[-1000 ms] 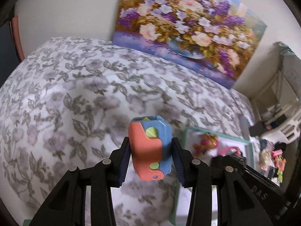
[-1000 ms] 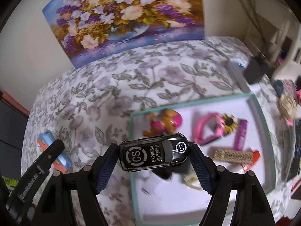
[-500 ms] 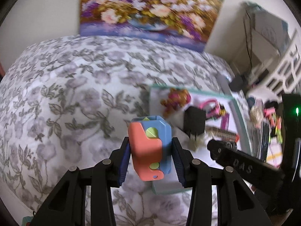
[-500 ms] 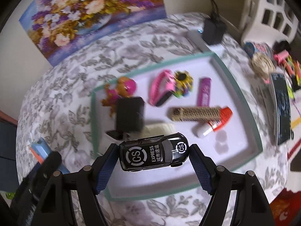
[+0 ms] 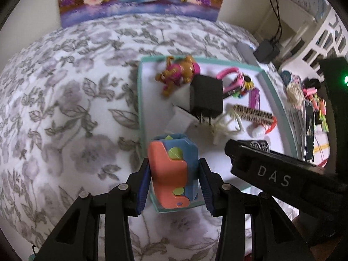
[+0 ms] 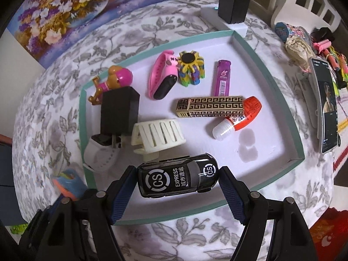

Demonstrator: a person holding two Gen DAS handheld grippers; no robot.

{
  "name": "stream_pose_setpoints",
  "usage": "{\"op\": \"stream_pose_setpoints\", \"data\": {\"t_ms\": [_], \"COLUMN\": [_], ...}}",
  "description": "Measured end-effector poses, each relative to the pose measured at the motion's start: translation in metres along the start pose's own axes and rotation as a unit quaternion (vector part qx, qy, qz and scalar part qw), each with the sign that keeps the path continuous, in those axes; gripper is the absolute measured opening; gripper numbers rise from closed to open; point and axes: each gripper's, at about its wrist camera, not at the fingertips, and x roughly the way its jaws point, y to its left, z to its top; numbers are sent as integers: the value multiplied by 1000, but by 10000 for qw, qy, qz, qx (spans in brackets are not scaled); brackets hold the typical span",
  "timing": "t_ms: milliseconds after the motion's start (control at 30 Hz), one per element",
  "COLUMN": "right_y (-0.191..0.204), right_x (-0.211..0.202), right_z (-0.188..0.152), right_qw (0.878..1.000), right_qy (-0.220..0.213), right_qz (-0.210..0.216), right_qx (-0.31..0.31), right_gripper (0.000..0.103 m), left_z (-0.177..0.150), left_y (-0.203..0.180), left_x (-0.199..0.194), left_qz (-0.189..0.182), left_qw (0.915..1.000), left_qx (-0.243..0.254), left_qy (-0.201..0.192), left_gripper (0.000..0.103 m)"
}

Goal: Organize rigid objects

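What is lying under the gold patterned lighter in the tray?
The gold patterned lighter rests across the red body of a small red bottle with a white cap. The bottle's middle is covered; elsewhere bare tray floor shows.

Swinging left gripper [image 5: 173, 175] with orange-and-blue toy [image 5: 173, 171] rightward onto teal-rimmed tray [image 5: 139, 100] corner | lowering right gripper [image 6: 176, 183] with black toy car [image 6: 177, 178] over tray's near interior | closing on each other

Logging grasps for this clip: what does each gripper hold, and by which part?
Left gripper: orange-and-blue toy, clamped by its two side faces. Right gripper: black toy car, clamped nose and tail.
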Motion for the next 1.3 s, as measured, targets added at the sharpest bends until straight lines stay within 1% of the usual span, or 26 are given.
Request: {"op": "stream_pose_setpoints", "data": {"t_ms": [67,200,300,400,533,600,700,800,867,967,1033,1133,1233,1267,1300], "right_y": [0,1,1,0,1,1,1,2,2,1,-1,-3,0,2,4], "right_x": [3,7,9,10,12,13,14,13,12,9,5,1,0,-1,-2], "right_z": [0,0,0,0,-1,-1,-2,-3,-3,-3,-2,-4,-7,-8,-9], "right_qw": [10000,9999,9999,9998,9998,9997,9998,9998,9999,9999,9999,9998,9998,9998,9998], "right_qy": [54,126,148,173,218,231,215,185,159,99,-9,-90,-96,-114,-135], "right_qz": [5,-17,-18,-44,-33,-28,-28,-23,-52,-45,-68,-100,-132,-143,-149], "right_qx": [-17,-48,-49,-29,-18,-2,14,11,6,59,138,168,106,62,30], "right_gripper": [79,80,80,80,80,80,84,86,86,86,86,86,86,86,86], "left_z": [-2,-3,-2,-2,-2,-2,-2,-2,-3,-4,-6,-8,-10,-11,-12], "left_y": [-6,-14,-14,-9,-1,4,12,21,28,42,56,76,91,94,98], "left_x": [6,8,4,5,8,6,5,6,5,3,2,-1,-9,-11,-13], "left_qz": [26,135,110,130,133,80,40,168,201,124,112,243,458,514,584], "left_qw": [9999,9995,9996,9997,9999,9998,9995,9989,9983,9968,9946,9909,9883,9877,9867], "left_qx": [95,293,275,197,-21,-124,-295,-405,-519,-763,-1007,-1310,-1452,-1478,-1520], "left_qy": [67,45,-21,31,107,113,111,148,162,195,230,192,57,14,-25], "left_gripper": [45,45,45,45,48,54,55,55,55,55,55,55,55,57,61]}}
